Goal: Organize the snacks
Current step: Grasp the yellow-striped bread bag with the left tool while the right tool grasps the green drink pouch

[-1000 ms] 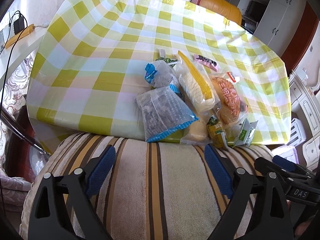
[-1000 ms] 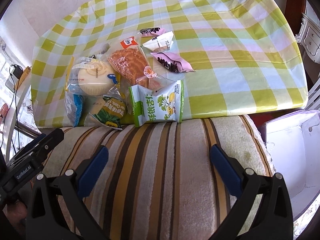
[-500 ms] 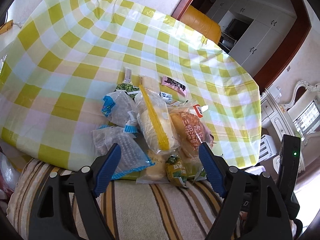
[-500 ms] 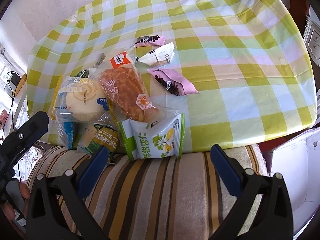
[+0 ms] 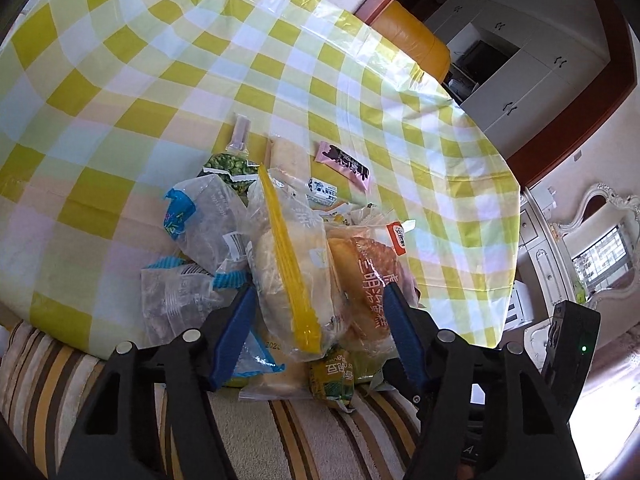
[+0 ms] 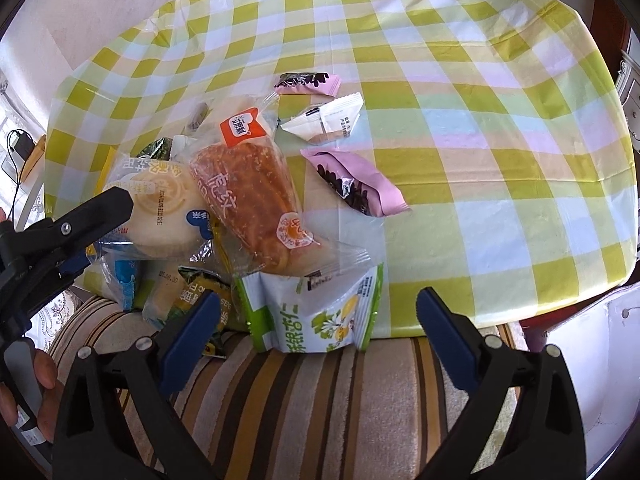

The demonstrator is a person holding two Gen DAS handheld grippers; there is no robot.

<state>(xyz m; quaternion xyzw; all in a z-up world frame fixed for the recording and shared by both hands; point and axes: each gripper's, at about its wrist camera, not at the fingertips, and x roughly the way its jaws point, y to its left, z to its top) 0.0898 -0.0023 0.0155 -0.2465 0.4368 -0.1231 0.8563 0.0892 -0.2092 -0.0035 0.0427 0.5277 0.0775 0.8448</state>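
Note:
A heap of snack packets lies at the near edge of a green-and-yellow checked table point(image 6: 480, 120). My left gripper point(image 5: 318, 288) reaches over the heap, its jaws closing. A clear bun bag with a yellow seal point(image 5: 288, 280) and an orange bread packet point(image 5: 368, 292) sit between its blue pads; no firm pinch shows. My right gripper point(image 6: 316, 298) hovers at the table edge with its jaws closing, astride a green-and-white packet point(image 6: 320, 314) without touching it. In the right wrist view a black finger of the left gripper point(image 6: 96, 216) lies across the round bun packet point(image 6: 164, 208).
Two pink packets point(image 6: 356, 184) point(image 6: 308, 82) and a white one point(image 6: 332, 120) lie apart from the heap. Blue-trimmed clear bags point(image 5: 208, 220) and a green pea packet point(image 5: 230, 168) lie on its left. A striped cushion point(image 6: 320, 400) runs below the table edge. A white bin point(image 6: 600, 360) stands at the right.
The left gripper swung right and forward over the heap, and its jaws narrowed around the bun and bread packets. The right gripper came closer to the green-and-white packet, jaws slightly narrower.

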